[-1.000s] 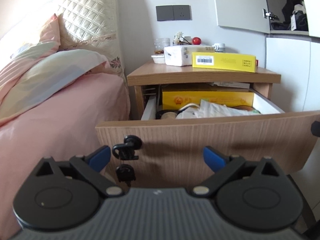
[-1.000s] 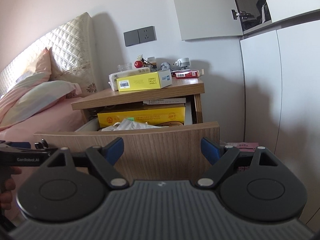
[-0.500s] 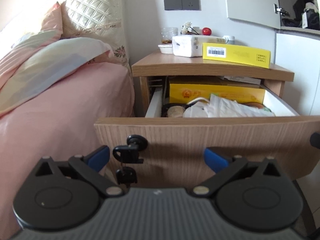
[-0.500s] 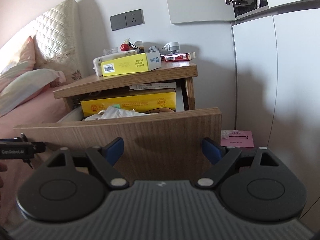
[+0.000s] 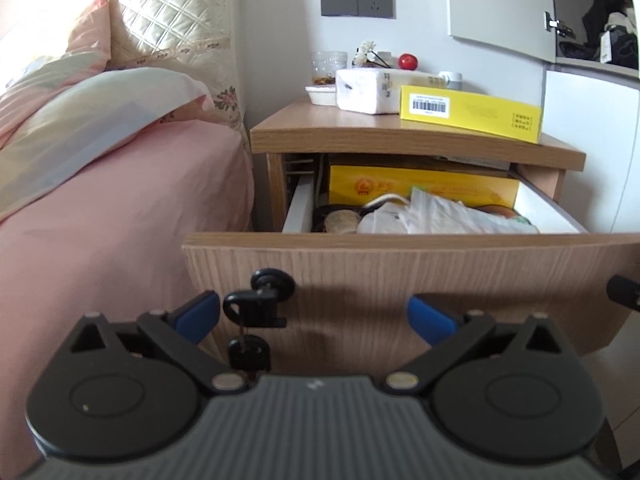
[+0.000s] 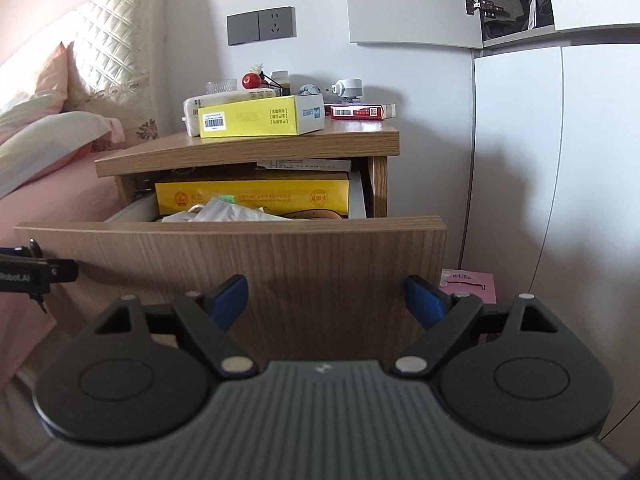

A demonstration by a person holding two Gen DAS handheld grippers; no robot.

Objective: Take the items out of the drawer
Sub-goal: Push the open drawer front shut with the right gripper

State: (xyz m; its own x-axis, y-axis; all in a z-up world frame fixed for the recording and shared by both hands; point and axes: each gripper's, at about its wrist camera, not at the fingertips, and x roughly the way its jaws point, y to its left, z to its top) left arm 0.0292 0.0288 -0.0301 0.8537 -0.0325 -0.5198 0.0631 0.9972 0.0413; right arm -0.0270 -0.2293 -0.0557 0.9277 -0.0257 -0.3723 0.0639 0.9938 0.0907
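A: What is on the far left?

B: A pink bed [image 5: 112, 216] with a pillow [image 5: 92, 116] on it. It is just beside the wooden nightstand [image 5: 400, 140].

A: Where is the drawer?

B: The drawer [image 5: 400, 272] is pulled out of the nightstand, toward us. A bunch of black keys [image 5: 256, 320] hangs from a lock on the left part of its front.

A: What is inside it?

B: On the left is a round tan thing [image 5: 340, 222]; I cannot tell what it is. Next to it is a crumpled white plastic bag [image 5: 436, 216]. A big yellow box [image 5: 420, 190] stands at the far end of the drawer, behind them.

A: And on top of the nightstand?

B: A white tissue pack [image 5: 368, 90], a flat yellow box [image 5: 468, 112] to its right, and a little red ball [image 5: 408, 61] far behind. In the right view a red packet [image 6: 362, 111] lies on the right part.

A: What does the left claw [image 5: 314, 314] do?

B: It is wide apart and holds nothing. It is near the drawer front, low down.

A: And the right claw [image 6: 326, 298]?

B: It is wide too, with nothing in it. It is in front of the right half of the drawer front. A pink bag [image 6: 472, 284] sits on the floor to the right.
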